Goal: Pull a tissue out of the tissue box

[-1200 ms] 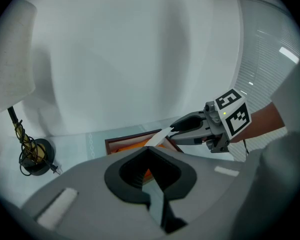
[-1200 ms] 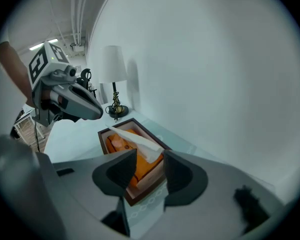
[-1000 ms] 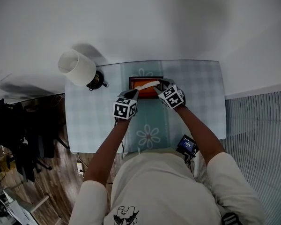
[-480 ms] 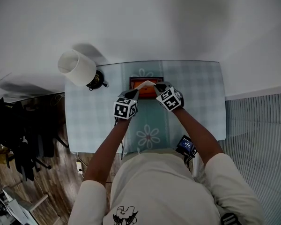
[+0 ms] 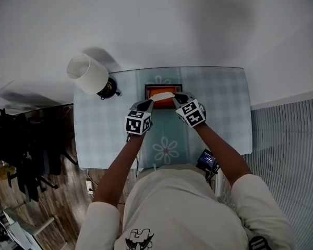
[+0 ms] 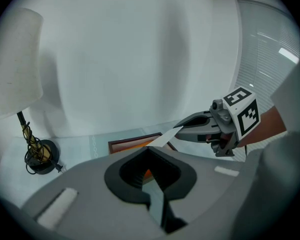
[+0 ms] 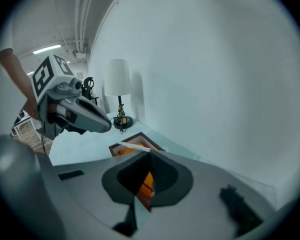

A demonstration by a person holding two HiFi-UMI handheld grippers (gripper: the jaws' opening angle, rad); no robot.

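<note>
Two grippers are at the box, and I judge the pull is just under way. At the table's (image 5: pixel 219 103) back left corner stands a lamp (image 5: pixel 87 73), a smooth pale drum shade on a dark round foot. My left gripper (image 5: pixel 147 104) is at the box's front left corner, its jaws together on nothing I can see. The box (image 5: pixel 163 86), flat and rectangular with a dark rim and orange top, lies at the middle of the back edge. A thin white tissue (image 5: pixel 165 95) stands up from it, pinched in my right gripper's (image 5: pixel 176 95) closed tips. Next I'd lift steadily so the soft sheet slides free untorn, with the left gripper steadying the light box.
</note>
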